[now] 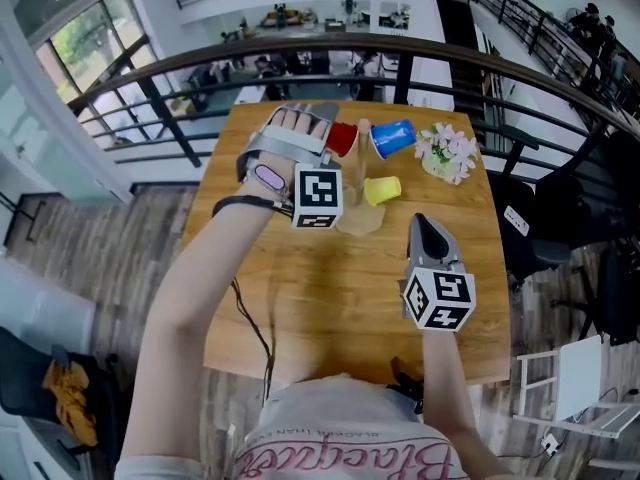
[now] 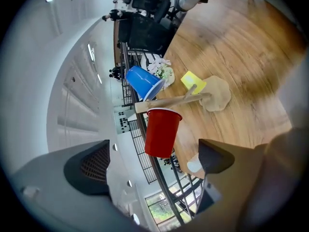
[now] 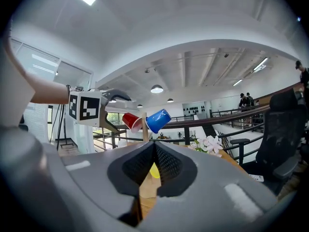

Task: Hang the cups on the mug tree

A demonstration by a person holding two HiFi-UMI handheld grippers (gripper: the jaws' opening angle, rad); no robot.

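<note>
Left tongs are gaping clear of the red cup hanging at twelve o'clock on the mug tree; best backing straight out. Right tongs are sitting pressed together, empty.

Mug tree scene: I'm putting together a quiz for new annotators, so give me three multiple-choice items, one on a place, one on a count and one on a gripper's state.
1. In the head view, on which side of the mug tree do the flowers stand?
A. to its left
B. to its right
C. in front of it, nearer the person

2. How many cups hang on the mug tree?
A. one
B. two
C. three

3. How does the left gripper stand?
A. open, holding nothing
B. shut on a cup
C. shut, holding nothing

Answers:
1 B: the flowers sit near the table's right edge, and the tree stands left of them.
2 C: a red cup, a blue cup and a yellow cup all hang on it.
3 A: in the left gripper view the jaws stand wide apart, and the red cup hangs on the tree beyond them.
</note>
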